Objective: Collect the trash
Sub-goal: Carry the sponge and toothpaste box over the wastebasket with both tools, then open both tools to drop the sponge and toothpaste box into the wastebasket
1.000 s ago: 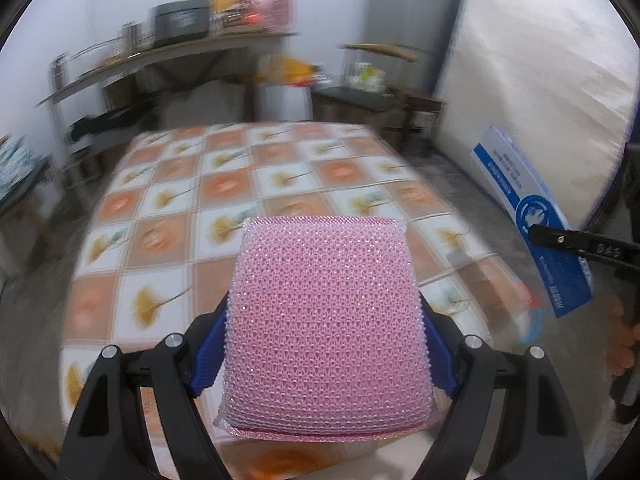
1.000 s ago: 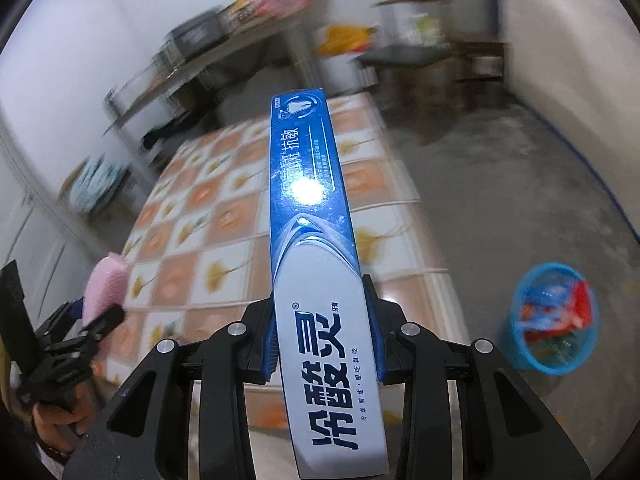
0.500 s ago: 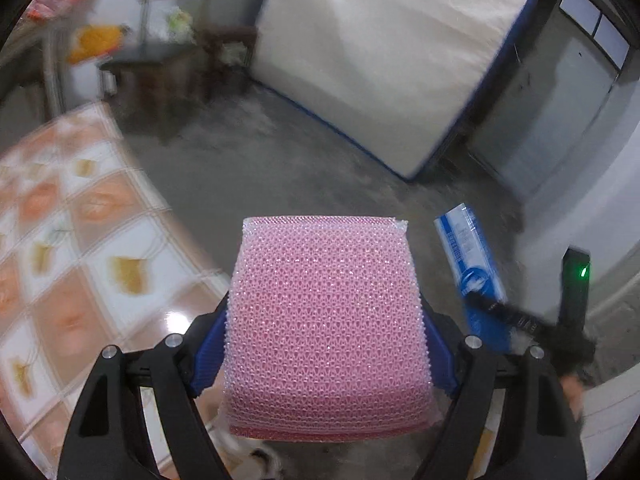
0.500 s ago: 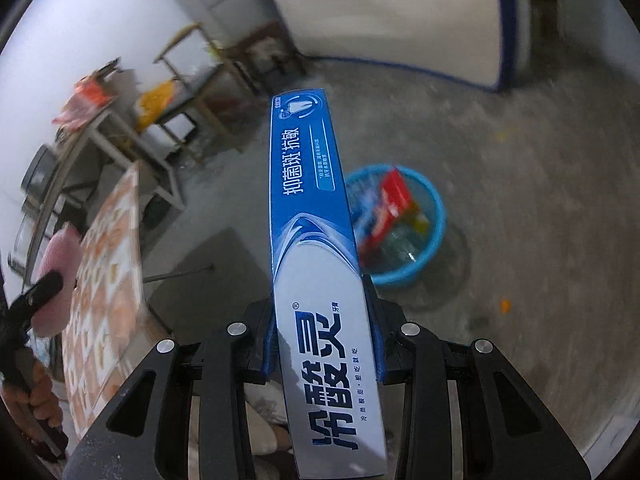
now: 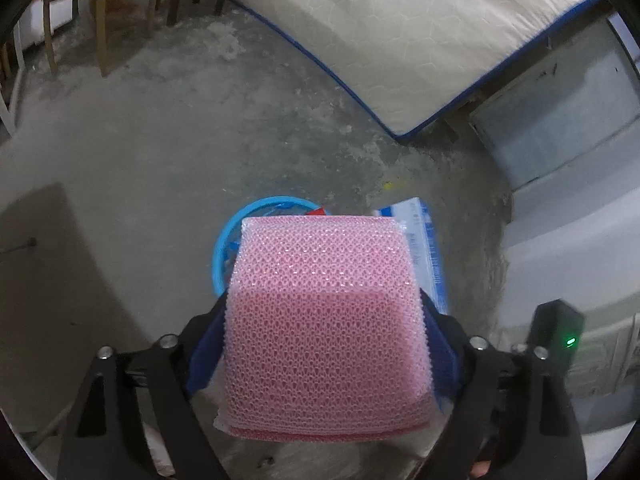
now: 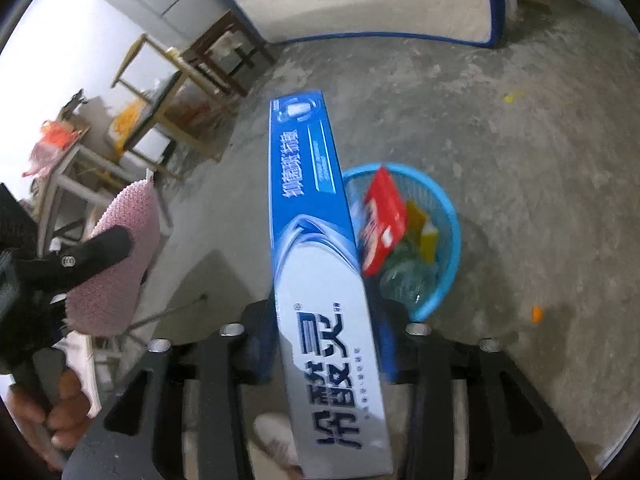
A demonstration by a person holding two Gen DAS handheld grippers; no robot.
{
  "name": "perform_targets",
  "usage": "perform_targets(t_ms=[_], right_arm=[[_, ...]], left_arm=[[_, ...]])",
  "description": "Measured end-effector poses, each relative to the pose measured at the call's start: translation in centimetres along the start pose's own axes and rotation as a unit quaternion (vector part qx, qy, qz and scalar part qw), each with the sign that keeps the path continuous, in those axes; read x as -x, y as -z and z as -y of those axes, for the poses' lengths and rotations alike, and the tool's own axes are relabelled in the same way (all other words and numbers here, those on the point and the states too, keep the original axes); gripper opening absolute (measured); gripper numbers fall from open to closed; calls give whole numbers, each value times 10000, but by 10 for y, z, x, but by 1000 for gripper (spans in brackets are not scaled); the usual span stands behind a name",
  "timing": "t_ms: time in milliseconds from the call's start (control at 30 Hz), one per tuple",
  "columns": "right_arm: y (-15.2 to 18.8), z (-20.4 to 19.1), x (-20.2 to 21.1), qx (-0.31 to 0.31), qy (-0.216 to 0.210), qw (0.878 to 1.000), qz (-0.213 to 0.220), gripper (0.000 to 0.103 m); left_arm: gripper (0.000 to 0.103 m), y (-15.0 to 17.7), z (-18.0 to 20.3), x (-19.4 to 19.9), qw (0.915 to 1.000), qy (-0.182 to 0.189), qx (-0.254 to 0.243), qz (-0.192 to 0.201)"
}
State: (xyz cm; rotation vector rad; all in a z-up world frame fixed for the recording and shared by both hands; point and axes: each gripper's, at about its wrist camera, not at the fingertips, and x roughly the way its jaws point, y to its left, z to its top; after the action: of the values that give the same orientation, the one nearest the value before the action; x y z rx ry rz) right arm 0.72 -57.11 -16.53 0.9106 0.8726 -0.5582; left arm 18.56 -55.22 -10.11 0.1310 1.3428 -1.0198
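Note:
A pink mesh sponge fills my left gripper. Its jaws are opening, but the blue pads still touch the sponge's sides. Beneath it a blue basket shows on the floor. My right gripper hangs beside the same blue basket. Its jaws are opening, and a long blue toothpaste box leans loosely between them with gaps at both pads. The basket holds a red box, yellow pieces and clear plastic. The toothpaste box also shows behind the sponge.
A white mattress leans on the far wall. Wooden tables and stools stand to the left. The person's shoe and hand are near the grippers. Small orange scraps lie on the concrete floor.
Both grippers swung away from the patterned bed and tipped down over the floor by the basket. The right jaws widened and the toothpaste box tilted between them. The sponge kept its place.

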Motion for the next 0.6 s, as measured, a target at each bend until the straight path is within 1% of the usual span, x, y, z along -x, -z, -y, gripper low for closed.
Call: perform_targets(t_ms=[33,67,133,200,300,367,467,600], right_arm=[[-3,7,-15,-50,-37,10000,-70,64],[-2,13,-26,-89,-10,9998,-163,63],[3,27,-40,-248,105,9991,-321,63],[12,38,-43,-384,39,9985,-395,63],[23,47,-35,-422,73,9984,-381,63],[27,48,-23,-409,48,9987,-306,63],[32,47,0,-365,22,9992,-152,63],[36,42,24,-260,-73,9996,62,63]], left_arm=[[93,-4,-3,-11,9999,-63,98,-37],[93,-5,-6,-19,9998,-87,180,-71],[93,-1,-13,-37,9987,-47,408,-293],[93,5,-19,-37,9981,17,488,-368],[94,12,-20,-26,9991,10,356,-242],[94,15,-18,-11,9997,13,215,-122],[94,26,-18,21,9998,87,93,127],[93,48,-15,84,9981,217,-126,563]])
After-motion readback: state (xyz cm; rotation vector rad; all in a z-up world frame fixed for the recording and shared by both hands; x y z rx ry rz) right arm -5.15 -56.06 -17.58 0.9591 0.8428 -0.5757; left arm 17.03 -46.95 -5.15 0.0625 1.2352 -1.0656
